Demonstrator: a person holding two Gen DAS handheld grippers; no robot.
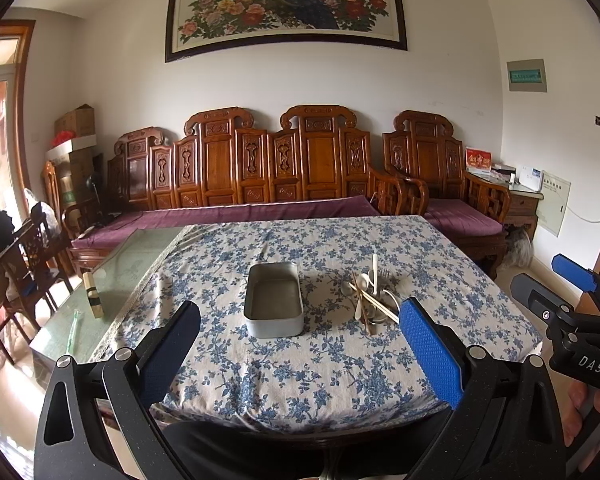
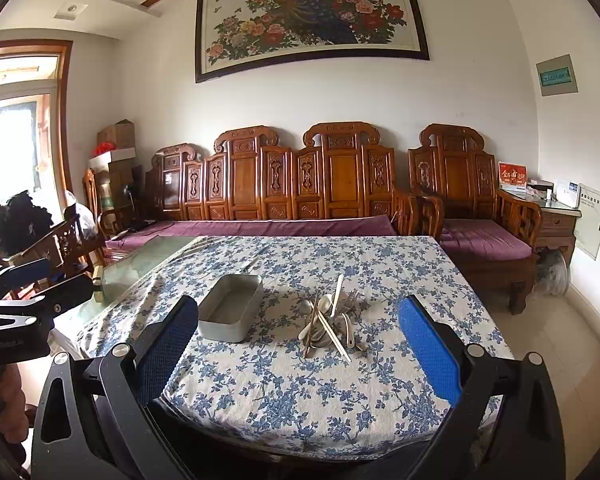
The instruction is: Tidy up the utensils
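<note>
Fig.: start of sorting. We see the metal tin (image 1: 274, 300) empty on the floral tablecloth (image 1: 300, 380); just to its right the utensil pile (image 1: 370, 298) (chopsticks, spoons, a fork) lies tangled & untouched. Left gripper (image 1: 300, 344) and right gripper (image 2: 296, 344) both hang spread wide, holding nothing, well short of the pile. We judge nothing done yet; every piece left to move, presumably into the tin.

A tin (image 1: 274, 300) sits mid-frame on the desk (image 1: 300, 380); a utensil pile (image 1: 370, 296) lies just right of it.
</note>
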